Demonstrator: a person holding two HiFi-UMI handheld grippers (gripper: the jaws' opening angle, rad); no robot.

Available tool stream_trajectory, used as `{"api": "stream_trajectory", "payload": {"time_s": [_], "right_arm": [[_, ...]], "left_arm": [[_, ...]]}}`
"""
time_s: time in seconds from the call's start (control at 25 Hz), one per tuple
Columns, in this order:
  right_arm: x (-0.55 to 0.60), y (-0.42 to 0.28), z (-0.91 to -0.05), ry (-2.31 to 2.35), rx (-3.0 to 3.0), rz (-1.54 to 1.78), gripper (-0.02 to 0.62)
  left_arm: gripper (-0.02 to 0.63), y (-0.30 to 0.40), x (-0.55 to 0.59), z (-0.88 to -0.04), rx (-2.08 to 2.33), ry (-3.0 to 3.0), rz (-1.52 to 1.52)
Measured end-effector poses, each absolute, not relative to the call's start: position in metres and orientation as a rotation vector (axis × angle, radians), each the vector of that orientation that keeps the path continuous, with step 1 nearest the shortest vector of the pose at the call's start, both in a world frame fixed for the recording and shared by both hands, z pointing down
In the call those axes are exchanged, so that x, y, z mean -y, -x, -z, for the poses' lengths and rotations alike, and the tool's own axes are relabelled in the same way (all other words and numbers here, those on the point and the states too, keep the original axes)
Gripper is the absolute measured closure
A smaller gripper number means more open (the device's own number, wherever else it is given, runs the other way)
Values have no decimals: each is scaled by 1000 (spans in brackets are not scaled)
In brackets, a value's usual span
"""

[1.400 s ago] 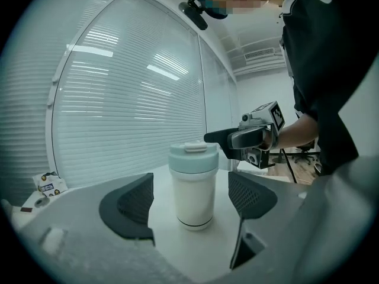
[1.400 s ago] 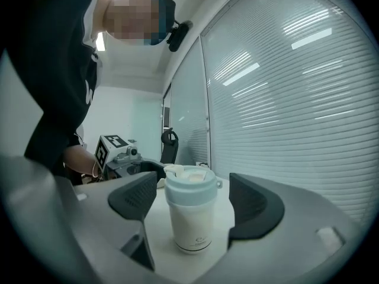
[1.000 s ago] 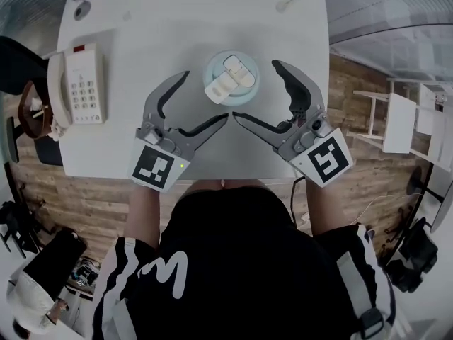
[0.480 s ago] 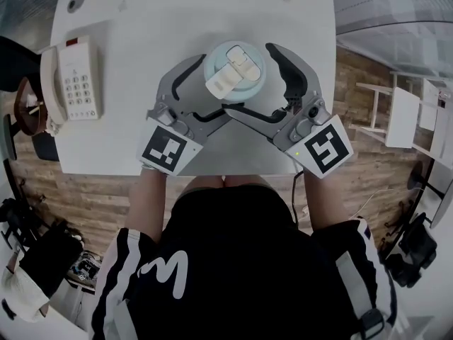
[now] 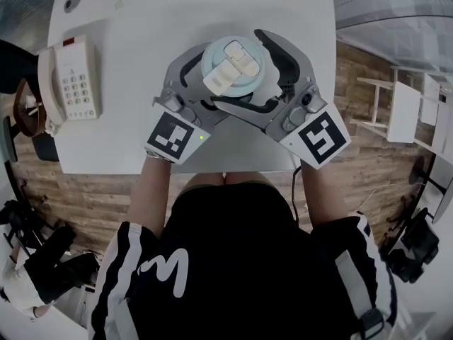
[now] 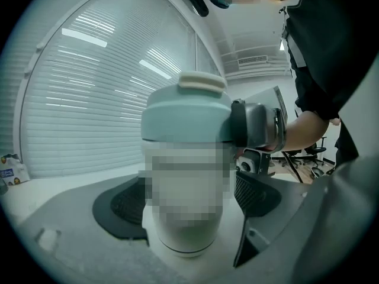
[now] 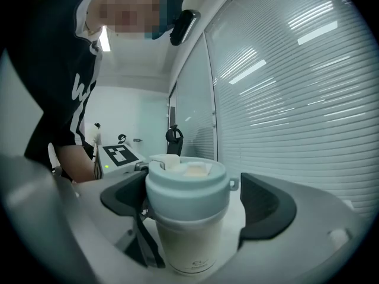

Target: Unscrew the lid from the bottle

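The step in hand looked like the approach: both grippers had bracketed the bottle point(image 7: 189, 244), and neither gripped it. It stood upright near the middle of the table point(image 5: 127, 147), well away from the phone point(image 5: 71, 80) by the left edge, with its pale blue lid point(image 5: 232, 69) screwed on.

The left gripper point(image 6: 188, 200) sat low, its jaws fairly wide around the bottle's body. One pad point(image 6: 121, 206) lay close beside the body, perhaps brushing it, and the other stood a little apart. It held nothing firmly.

The right gripper point(image 7: 195, 203) sat higher, level with the lid. Its jaws had just been opening and stood very wide, the lid between them with a clear gap to the right pad point(image 7: 266, 209). The left pad was nearer, though I could not tell whether it touched.

Next, I judge, the left jaws should close on the body to steady it. The right jaws should then close squarely on the lid's rim before any twist, or the bottle may spin or tip.
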State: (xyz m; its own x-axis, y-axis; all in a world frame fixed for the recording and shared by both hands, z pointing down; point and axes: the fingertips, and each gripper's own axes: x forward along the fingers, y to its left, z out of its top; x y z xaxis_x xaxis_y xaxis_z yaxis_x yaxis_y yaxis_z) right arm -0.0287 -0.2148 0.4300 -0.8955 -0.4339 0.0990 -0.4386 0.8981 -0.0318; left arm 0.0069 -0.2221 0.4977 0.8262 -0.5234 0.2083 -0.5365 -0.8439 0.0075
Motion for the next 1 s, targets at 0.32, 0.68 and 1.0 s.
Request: {"api": "stream_trajectory", "payload": {"time_s": [0.32, 0.68, 1.0], "right_arm": [[218, 37, -433, -637, 2979, -62, 121], [220, 38, -432, -619, 3013, -85, 121], [221, 41, -425, -662, 3017, -81, 109]], "left_arm": [[155, -14, 229, -504, 848, -2935, -320], [175, -18, 235, -506, 854, -2957, -278], [178, -16, 234, -501, 826, -2968, -292]]}}
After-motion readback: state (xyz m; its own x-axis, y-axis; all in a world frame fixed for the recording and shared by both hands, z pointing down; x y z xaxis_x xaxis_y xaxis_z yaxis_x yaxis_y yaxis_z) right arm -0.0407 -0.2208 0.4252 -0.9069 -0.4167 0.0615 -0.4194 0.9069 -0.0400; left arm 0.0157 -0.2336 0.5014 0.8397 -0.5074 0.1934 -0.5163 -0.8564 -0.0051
